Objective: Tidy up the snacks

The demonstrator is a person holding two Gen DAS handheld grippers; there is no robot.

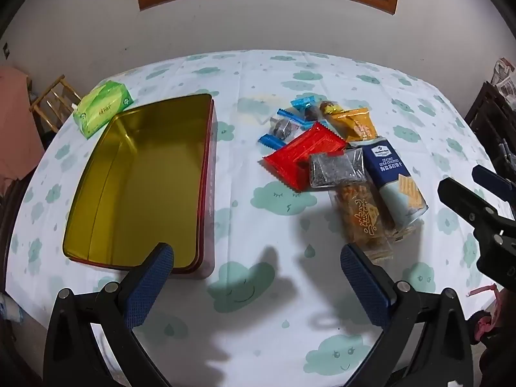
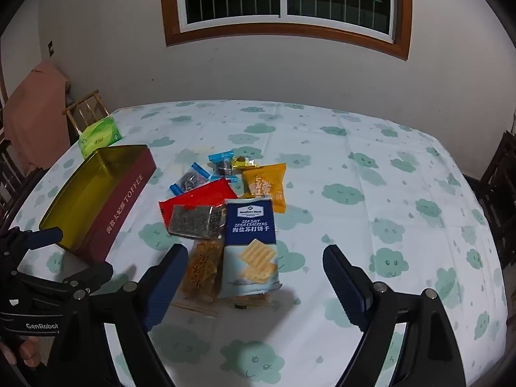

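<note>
An open, empty red tin with a gold inside (image 1: 142, 180) stands at the table's left; it also shows in the right wrist view (image 2: 93, 196). To its right lies a pile of snacks: a blue cracker pack (image 1: 395, 177) (image 2: 251, 245), a red packet (image 1: 303, 154) (image 2: 196, 200), an orange packet (image 1: 356, 122) (image 2: 267, 183), a seaweed pack (image 1: 335, 166) (image 2: 196, 221), a clear fried-snack bag (image 1: 361, 222) (image 2: 201, 267) and small blue-wrapped candies (image 1: 280, 129). My left gripper (image 1: 258, 258) is open and empty, between tin and pile. My right gripper (image 2: 254, 261) is open and empty, above the cracker pack's near end.
A green tissue pack (image 1: 101, 106) (image 2: 100, 137) lies behind the tin at the far left. A cloud-print cloth (image 1: 258, 306) covers the table. Wooden chairs stand at both sides. A wall with a window is behind the table.
</note>
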